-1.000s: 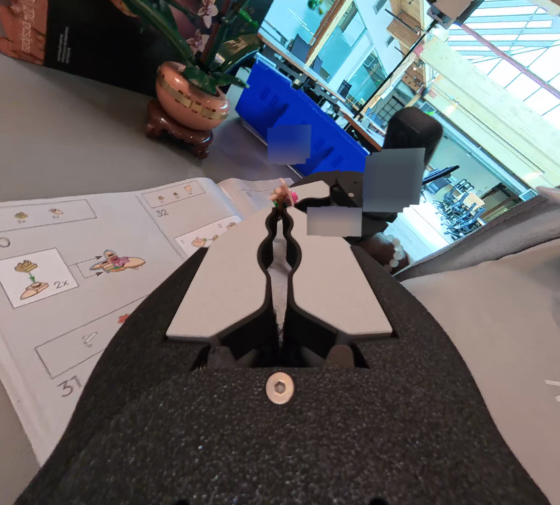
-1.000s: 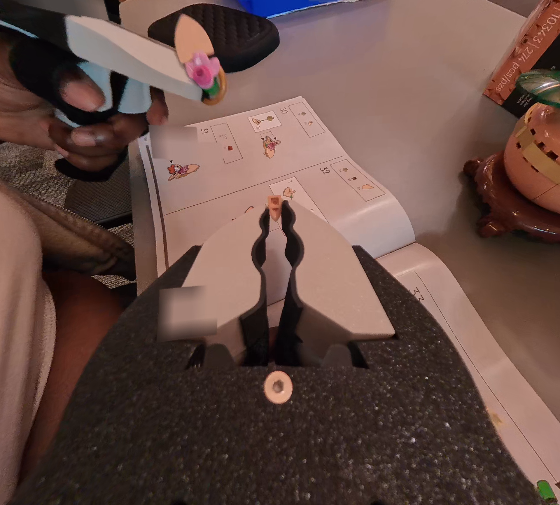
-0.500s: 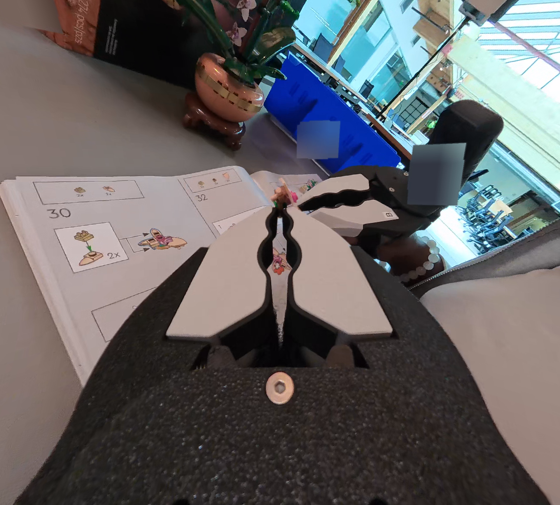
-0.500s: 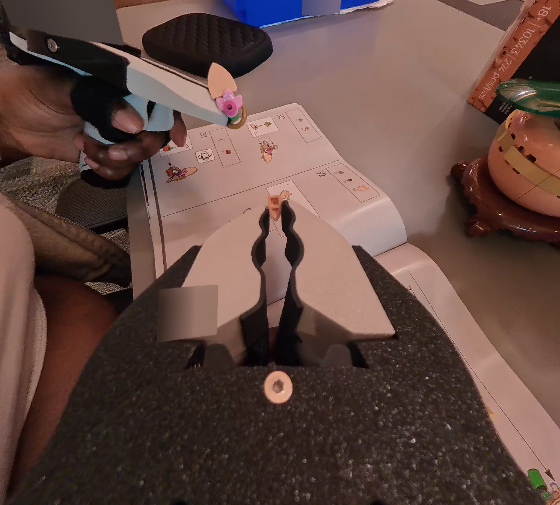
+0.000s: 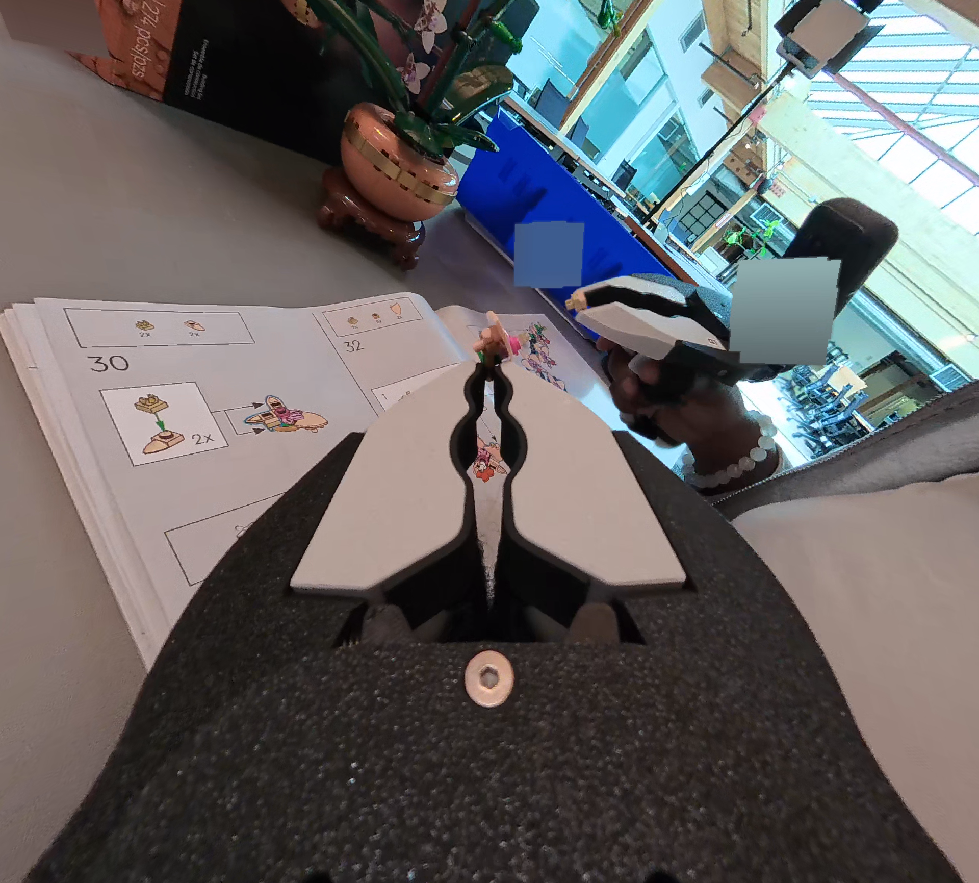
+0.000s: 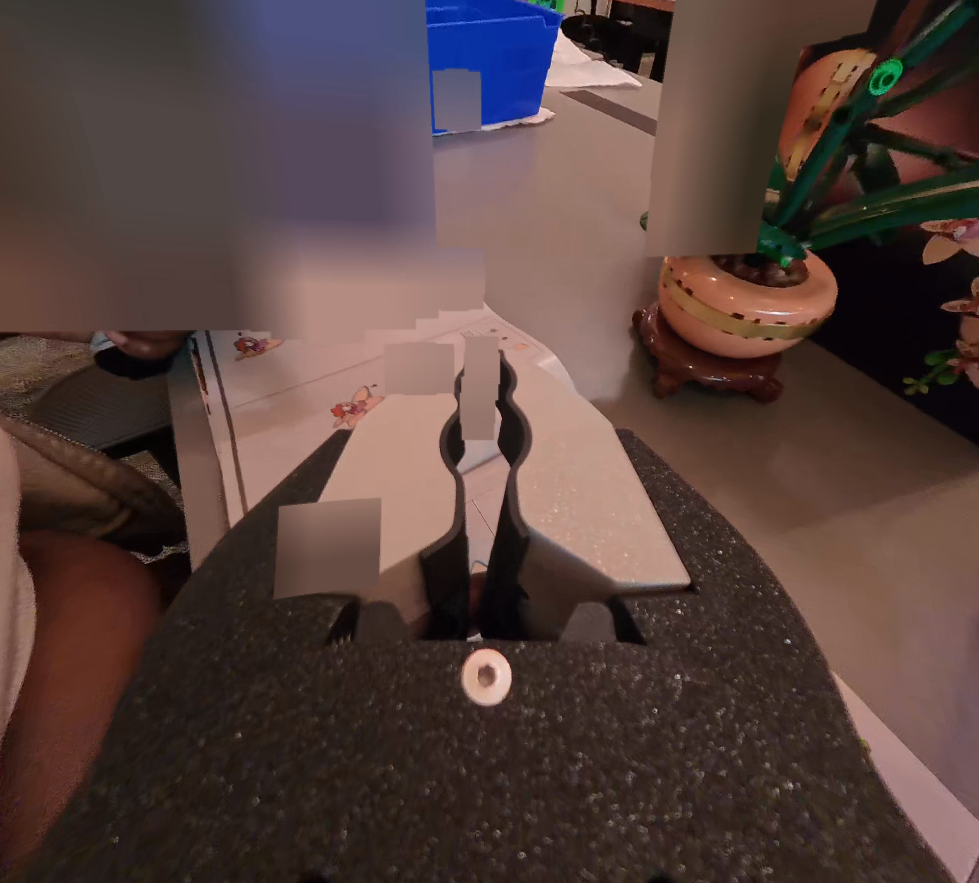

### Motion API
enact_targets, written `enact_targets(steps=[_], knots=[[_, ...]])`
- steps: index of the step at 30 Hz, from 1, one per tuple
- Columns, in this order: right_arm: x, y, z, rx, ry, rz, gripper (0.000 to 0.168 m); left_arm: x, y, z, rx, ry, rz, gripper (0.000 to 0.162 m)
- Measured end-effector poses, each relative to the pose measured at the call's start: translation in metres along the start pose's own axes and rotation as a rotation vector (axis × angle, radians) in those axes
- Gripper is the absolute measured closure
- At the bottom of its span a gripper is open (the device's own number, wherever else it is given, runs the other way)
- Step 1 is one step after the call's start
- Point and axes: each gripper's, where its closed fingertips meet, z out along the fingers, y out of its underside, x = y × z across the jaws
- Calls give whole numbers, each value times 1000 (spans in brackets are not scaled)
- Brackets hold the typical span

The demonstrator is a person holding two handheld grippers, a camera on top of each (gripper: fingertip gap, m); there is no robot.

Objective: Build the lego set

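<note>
Grey table (image 5: 106, 221); flower piece (image 5: 495, 341) pinched at left gripper (image 5: 490, 370) fingertips.

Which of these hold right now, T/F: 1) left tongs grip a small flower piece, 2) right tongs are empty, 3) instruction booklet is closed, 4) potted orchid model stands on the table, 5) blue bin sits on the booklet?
1) The left tongs grip a small flower piece. True.
2) The right tongs are empty. False: a small tan piece sits pinched at their tip.
3) The instruction booklet is closed. False: it lies open on the table.
4) The potted orchid model stands on the table. True.
5) The blue bin sits on the booklet. False: it stands on the table beyond it.
</note>
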Motion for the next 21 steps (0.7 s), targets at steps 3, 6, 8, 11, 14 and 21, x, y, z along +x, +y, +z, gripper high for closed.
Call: enact_targets(steps=[3, 6, 8, 11, 14, 21], knots=[[2, 14, 5, -36, -10, 18, 161, 1, 1, 1, -6, -5, 18, 160], [2, 20, 8, -37, -17, 36, 161, 0, 1, 0, -3, -4, 11, 160], [4, 19, 7, -30, -8, 44, 161, 1, 1, 0, -4, -3, 11, 160], [4, 17, 6, -14, -4, 48, 161, 1, 2, 1, -11, -5, 22, 159], [2, 18, 6, -23, -10, 31, 161, 1, 2, 1, -9, -4, 18, 160], [1, 17, 6, -15, -10, 22, 161, 1, 2, 1, -6, -7, 21, 159]])
